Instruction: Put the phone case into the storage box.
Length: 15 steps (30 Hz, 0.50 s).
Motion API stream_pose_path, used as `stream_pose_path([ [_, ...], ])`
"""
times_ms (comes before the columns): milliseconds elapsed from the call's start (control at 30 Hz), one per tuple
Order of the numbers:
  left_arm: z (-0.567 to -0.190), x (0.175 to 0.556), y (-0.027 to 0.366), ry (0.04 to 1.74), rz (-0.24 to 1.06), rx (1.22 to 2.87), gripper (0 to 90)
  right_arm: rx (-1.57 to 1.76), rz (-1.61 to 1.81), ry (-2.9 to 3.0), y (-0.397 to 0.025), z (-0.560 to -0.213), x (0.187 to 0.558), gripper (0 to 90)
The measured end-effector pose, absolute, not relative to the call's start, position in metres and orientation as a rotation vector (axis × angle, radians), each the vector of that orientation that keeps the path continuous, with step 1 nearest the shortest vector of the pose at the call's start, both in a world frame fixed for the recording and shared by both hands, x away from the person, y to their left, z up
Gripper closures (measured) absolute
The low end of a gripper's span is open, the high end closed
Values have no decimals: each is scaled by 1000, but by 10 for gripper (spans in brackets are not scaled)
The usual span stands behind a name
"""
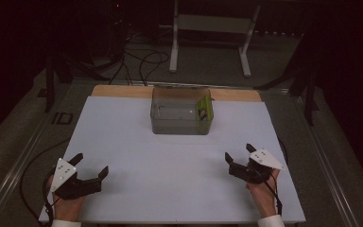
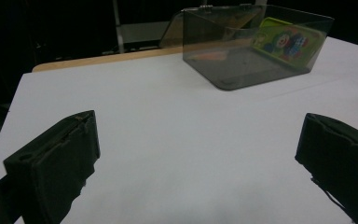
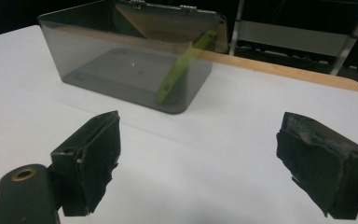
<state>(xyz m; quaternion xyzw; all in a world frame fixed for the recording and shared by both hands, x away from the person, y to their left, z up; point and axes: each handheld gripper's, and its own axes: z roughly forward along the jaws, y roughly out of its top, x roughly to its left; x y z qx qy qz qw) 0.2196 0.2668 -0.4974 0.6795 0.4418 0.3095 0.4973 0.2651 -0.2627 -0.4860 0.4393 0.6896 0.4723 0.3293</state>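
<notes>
Both my tools idle near the table (image 1: 123, 142) front edge: left tool (image 1: 92, 166) and right tool (image 1: 238, 154) spread wide, holding nothing. Green card (image 1: 203, 109) leans inside the clear box (image 1: 168, 126) mid-table, well apart. Looks like nothing started, reach and grasp remain

High view sits above the person's edge of the white table (image 1: 170, 156), looking forward and down, taking in the whole top and the dark floor beyond. Left gripper view rides low near the table's near-left part, facing forward and rightward toward the tinted clear box (image 2: 256, 44). Right gripper view hugs the surface too, near-right, angled leftward at that same box (image 3: 130, 60). All three share the box (image 1: 182, 111) and the white top around it
</notes>
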Motion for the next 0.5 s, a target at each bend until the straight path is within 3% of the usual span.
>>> stream_pose_path([
  [500,-500,220,263,1049,758,1694,0,1138,1230,1731,-274,-498,240,134],
])
